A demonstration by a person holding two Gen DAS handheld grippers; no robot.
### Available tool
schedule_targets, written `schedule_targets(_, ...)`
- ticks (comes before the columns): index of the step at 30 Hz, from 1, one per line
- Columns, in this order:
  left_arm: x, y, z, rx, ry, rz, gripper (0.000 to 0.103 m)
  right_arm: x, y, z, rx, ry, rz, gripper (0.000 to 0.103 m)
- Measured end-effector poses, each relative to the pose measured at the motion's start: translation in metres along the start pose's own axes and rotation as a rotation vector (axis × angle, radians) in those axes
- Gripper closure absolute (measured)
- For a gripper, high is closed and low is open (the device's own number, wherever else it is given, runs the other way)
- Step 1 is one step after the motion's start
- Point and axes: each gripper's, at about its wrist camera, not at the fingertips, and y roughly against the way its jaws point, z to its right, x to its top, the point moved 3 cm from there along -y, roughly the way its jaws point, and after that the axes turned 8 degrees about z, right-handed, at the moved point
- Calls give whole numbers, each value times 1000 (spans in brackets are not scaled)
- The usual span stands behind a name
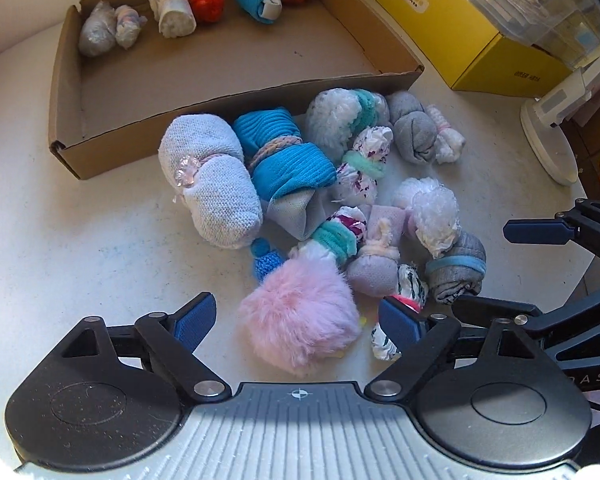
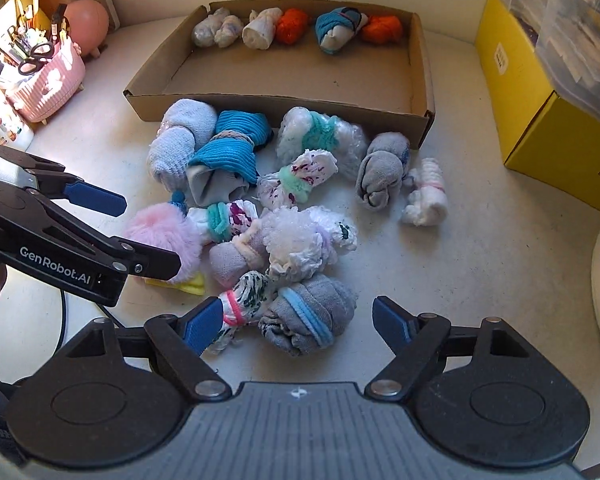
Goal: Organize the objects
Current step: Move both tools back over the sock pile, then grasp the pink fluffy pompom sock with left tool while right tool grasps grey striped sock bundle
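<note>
Six rolled bundles are lined along the far wall of the box — a grey one, three white ones, two orange ones and a blue one among them. Just in front of the box's near wall, a pile of sock bundles is spread on the white surface, touching one another. At the pile's near edge, farthest from the box, a pink puff is seen between the wide-open left tongs, whose pads are not pressed on it. Beside the puff, a grey bundle with a blue band lies between the right tongs, also spread open — no contact with its right pad, while the left pad sits against a pink-banded bundle. A yellow carton stands right of the box.
</note>
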Motion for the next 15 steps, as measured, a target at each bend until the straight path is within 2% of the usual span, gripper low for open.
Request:
schedule_targets(3, 1, -8, 3, 8, -20, 0, 13, 0, -7, 11, -3, -54, -6, 30)
schedule_targets(6, -1, -14, 1, 20, -24, -11, 25, -4, -13, 22, 11, -123, -31, 44)
schedule_targets(9, -6, -17, -6, 36, -14, -30, 37, -9, -18, 29, 28, -176, -54, 49)
schedule_targets(11, -8, -15, -11, 39, -2, -27, 35, -11, -18, 29, 21, -174, -55, 49)
schedule_targets(15, -11, -13, -18, 40, 30, -29, 40, -15, -22, 29, 16, -169, -71, 56)
